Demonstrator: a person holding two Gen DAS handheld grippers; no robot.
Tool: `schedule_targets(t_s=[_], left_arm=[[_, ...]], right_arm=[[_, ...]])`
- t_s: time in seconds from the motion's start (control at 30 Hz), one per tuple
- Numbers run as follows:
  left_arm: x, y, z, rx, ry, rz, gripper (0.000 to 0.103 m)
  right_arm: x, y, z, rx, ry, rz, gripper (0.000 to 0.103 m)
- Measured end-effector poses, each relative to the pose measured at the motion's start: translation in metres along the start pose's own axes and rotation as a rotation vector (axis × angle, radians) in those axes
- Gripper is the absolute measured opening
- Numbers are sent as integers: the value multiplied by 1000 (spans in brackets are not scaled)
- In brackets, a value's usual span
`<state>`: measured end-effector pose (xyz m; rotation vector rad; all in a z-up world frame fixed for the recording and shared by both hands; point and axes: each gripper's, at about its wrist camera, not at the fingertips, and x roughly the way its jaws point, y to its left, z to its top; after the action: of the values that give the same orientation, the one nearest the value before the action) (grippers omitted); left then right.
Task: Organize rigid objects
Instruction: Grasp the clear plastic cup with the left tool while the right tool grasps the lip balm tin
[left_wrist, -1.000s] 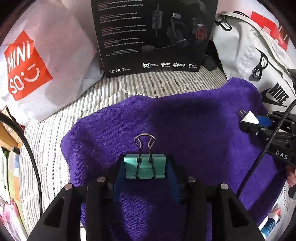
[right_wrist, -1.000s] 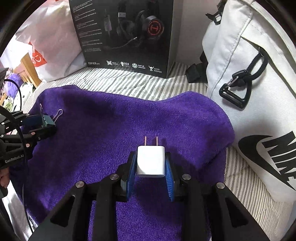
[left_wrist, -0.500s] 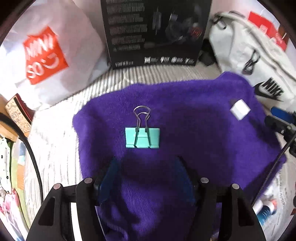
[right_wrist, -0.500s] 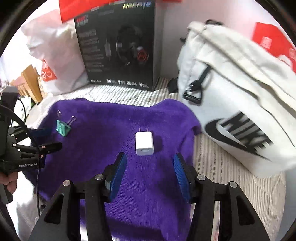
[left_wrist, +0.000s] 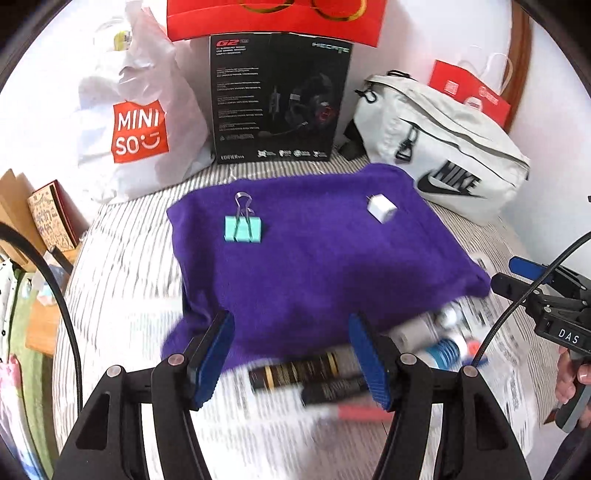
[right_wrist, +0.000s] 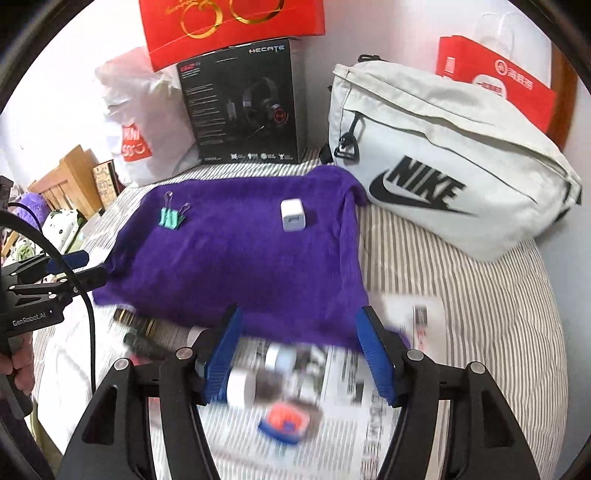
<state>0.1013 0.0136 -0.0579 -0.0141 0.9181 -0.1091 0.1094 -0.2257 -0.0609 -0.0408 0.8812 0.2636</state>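
Note:
A teal binder clip (left_wrist: 242, 228) lies on the far left of the purple towel (left_wrist: 314, 266); it also shows in the right wrist view (right_wrist: 171, 218). A white charger plug (left_wrist: 381, 209) lies on the towel's far right, also in the right wrist view (right_wrist: 292, 219). My left gripper (left_wrist: 293, 360) is open and empty, pulled back over the towel's near edge. My right gripper (right_wrist: 301, 354) is open and empty, above blurred small items on newspaper. Each gripper shows at the edge of the other view, the right (left_wrist: 532, 280) and the left (right_wrist: 70, 269).
Dark tubes (left_wrist: 299, 373), a red pen (left_wrist: 362, 413) and small bottles (right_wrist: 243, 387) lie on newspaper (right_wrist: 351, 373) near the towel's front. Behind stand a black headset box (left_wrist: 277, 99), a Miniso bag (left_wrist: 140, 122), a white Nike bag (right_wrist: 443, 158) and red bags.
Both grippers opened, let go of the binder clip and the charger on the towel, and drew back and up. The near items on the newspaper came into view.

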Motion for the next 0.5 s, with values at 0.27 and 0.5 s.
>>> schedule_targets(t_s=[0.27,0.5], left_arm=[[-6,-11,-49,20,39,0,65],[3,-23,-81,83,58,-7,65]], right_arm=[[-22,-2,-45,53,4,26,65],[-29,-1,-76,85,13,36,65]])
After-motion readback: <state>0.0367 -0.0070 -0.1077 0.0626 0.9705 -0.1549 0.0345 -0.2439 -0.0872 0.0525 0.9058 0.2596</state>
